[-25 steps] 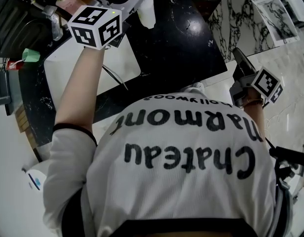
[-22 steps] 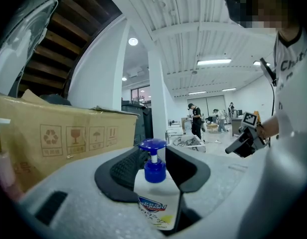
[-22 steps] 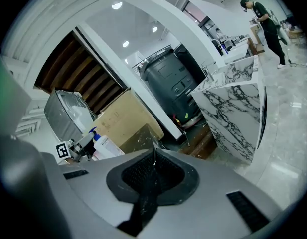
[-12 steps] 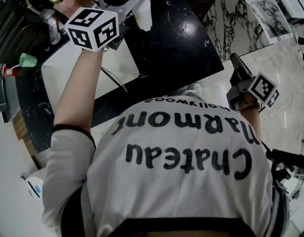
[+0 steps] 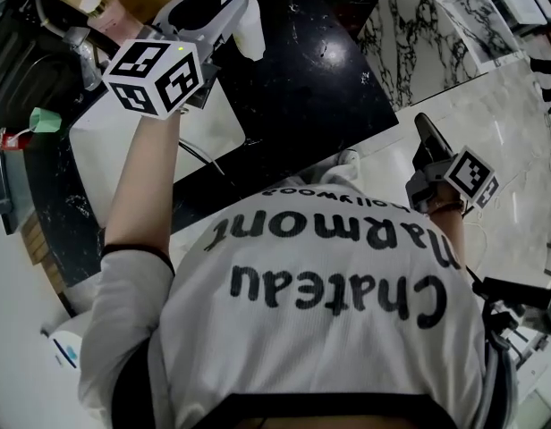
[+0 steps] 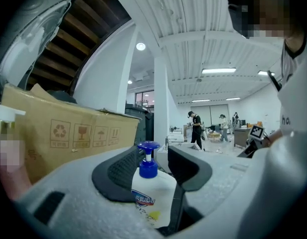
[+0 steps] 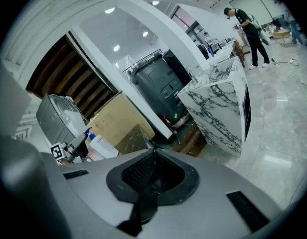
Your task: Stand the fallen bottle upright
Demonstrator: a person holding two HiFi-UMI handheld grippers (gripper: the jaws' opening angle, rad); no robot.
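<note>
Left gripper is the tool that matters, and we see it holding level with its jaws spread wide. They have just been opening. The bottle stands between them, and as far as we can tell the pads no longer press on it.

From this gripper's own camera the bottle lies dead ahead and low, at about 6 o'clock of the view. Its long axis runs from 6 to 12 o'clock, with the blue pump on top. We read that as upright, with no lean that we can make out. In the head view the white body sits at about 12 o'clock, just over the near edge of the black countertop, though we cannot see its base there.

Right gripper is pinched closed with nothing between its jaws. In the head view it hangs at about 3 o'clock, well apart from the bottle. In its own view the bottle shows only small, at 9 o'clock. The left hand is plainly the nearer one.

We judge the standing-up done and the release in hand. The coming move turns on the bottle sitting straight along the jaws' line. A withdrawal would want to run straight back along that line, toward 6 o'clock, so that neither pad brushes the body and tips it over.
</note>
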